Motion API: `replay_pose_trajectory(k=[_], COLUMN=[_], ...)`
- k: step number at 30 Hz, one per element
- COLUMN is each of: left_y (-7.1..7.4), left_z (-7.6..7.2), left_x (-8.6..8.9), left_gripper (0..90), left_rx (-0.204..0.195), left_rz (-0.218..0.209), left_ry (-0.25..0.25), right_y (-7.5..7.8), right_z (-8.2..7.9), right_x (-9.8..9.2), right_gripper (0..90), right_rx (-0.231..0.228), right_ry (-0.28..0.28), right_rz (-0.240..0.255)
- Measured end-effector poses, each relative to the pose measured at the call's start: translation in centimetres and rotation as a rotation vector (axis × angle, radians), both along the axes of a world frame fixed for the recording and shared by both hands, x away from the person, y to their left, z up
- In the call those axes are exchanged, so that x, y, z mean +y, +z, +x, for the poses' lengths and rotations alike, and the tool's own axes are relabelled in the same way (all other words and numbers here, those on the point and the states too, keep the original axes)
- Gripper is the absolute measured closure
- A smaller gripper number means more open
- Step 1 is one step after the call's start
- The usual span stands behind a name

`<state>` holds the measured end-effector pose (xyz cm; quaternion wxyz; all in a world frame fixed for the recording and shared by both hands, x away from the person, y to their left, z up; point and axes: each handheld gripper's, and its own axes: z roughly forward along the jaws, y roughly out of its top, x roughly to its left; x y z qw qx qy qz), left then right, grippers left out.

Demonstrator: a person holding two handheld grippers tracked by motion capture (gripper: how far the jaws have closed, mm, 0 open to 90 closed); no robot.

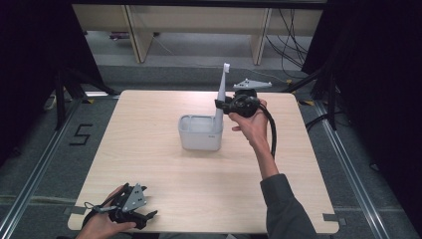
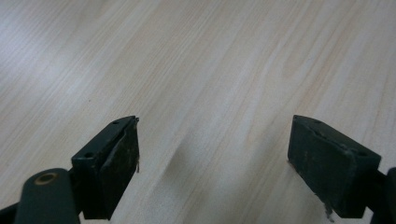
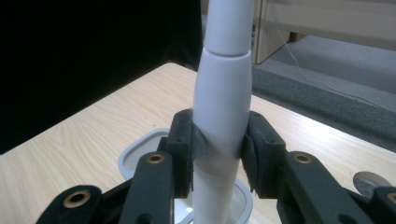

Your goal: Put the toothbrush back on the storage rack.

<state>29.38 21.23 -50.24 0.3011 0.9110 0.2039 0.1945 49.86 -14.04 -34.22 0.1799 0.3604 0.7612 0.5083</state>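
Right claw [image 3: 219, 154] clamped on white toothbrush [image 1: 220, 94], upright, lower end in grey holder [image 1: 200, 133] mid-counter [image 1: 149, 164], toward far edge. Insertion seemingly nearly done; release left. Left claw [image 2: 212, 163] apart, idle at near left corner.

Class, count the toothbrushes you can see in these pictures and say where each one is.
1: a white electric toothbrush, upright, clamped in the right gripper, its base in the grey holder.

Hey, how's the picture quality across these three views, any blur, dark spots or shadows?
High view: table evenly lit, surroundings dark, slightly soft. Left gripper view: wood grain blurred, left gripper casting a faint shadow between its jaws. Right gripper view: toothbrush handle bright and fairly sharp in the right gripper; left background black.
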Motion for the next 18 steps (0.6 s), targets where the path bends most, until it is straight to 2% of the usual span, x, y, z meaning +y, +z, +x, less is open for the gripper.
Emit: replay_pose_trajectory(k=[3, 4, 5, 9, 11, 13, 14, 16, 18], left_y=[0.0, 0.0, 0.0, 0.0, 0.0, 0.0, 0.0, 0.0, 0.0], left_z=[0.0, 0.0, 0.0, 0.0, 0.0, 0.0, 0.0, 0.0, 0.0], left_x=[0.0, 0.0, 0.0, 0.0, 0.0, 0.0, 0.0, 0.0, 0.0], left_gripper=[16.4, 16.4, 16.4, 16.4, 16.4, 16.3, 16.3, 16.3, 16.3], left_rx=[-0.001, 0.001, 0.001, 0.000, 0.000, -0.001, -0.001, -0.001, -0.001], left_rz=[0.000, -0.002, -0.003, -0.004, 0.001, -0.003, -0.004, -0.003, 0.001], left_ry=[-0.001, -0.002, -0.002, -0.001, -0.002, -0.002, -0.002, 0.000, -0.006], right_y=[-0.1, -0.1, -0.3, -0.6, -0.7, -1.0, -1.1, -1.3, -1.5], right_z=[0.2, 0.2, 0.3, 0.5, 0.7, 0.8, 0.9, 1.0, 1.1], right_x=[0.1, 0.1, 0.3, 0.4, 0.5, 0.6, 0.7, 0.8, 0.9], right_gripper=[66.9, 66.9, 66.9, 66.9, 66.9, 66.8, 66.9, 66.9, 66.8], right_rx=[0.005, -0.007, 0.018, 0.017, 0.024, 0.009, 0.031, 0.018, 0.030], right_ry=[-0.003, -0.007, -0.015, -0.022, -0.025, -0.029, -0.029, -0.026, -0.031], right_rz=[0.002, -0.004, 0.008, 0.003, -0.003, -0.019, -0.022, -0.019, -0.032])
